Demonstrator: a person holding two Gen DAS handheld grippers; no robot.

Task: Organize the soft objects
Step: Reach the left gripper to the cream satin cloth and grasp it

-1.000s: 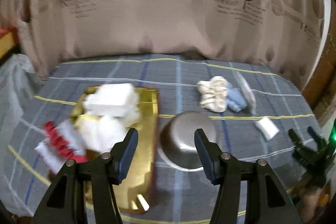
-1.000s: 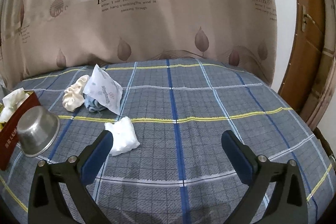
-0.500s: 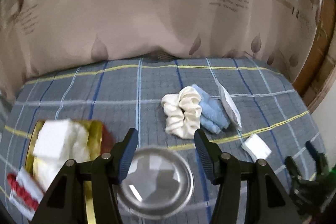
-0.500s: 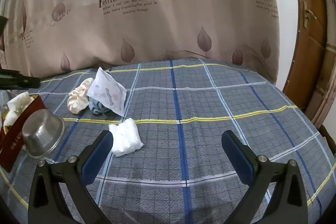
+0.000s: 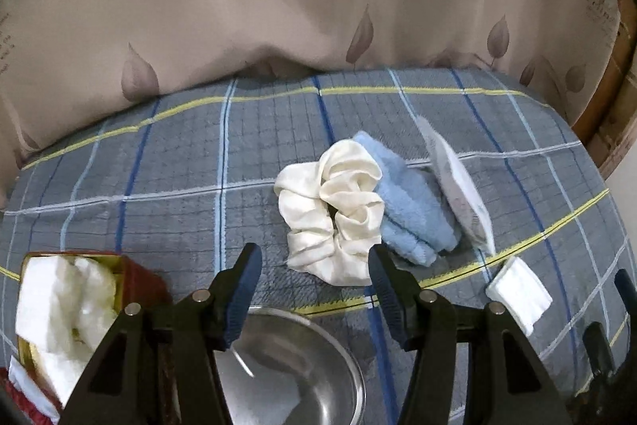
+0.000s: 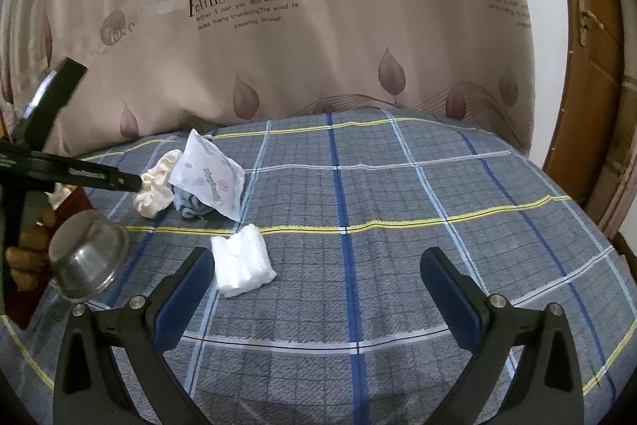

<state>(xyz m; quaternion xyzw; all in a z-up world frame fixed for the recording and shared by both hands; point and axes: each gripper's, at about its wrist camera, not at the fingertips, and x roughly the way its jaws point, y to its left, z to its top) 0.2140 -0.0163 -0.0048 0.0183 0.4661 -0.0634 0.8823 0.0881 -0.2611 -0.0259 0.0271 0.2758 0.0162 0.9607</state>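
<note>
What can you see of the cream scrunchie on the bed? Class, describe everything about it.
The scrunchie is a ring of cream, satiny cloth, gathered into soft shiny folds around a small dark hole. It lies flat on the grey checked bedcover, untouched. Its right side presses against a folded blue towel. The open left gripper hangs just in front of it, jaws apart on either side of its near edge. From the right wrist view it sits partly behind the left gripper's tip.

Lying on the bed [image 6: 398,226]: one cream scrunchie [image 5: 334,214], one blue towel [image 5: 414,210], one white packet [image 5: 458,194], one folded white cloth [image 6: 241,263], one steel bowl [image 6: 85,261] and one red box [image 5: 135,277] holding white cloths.
</note>
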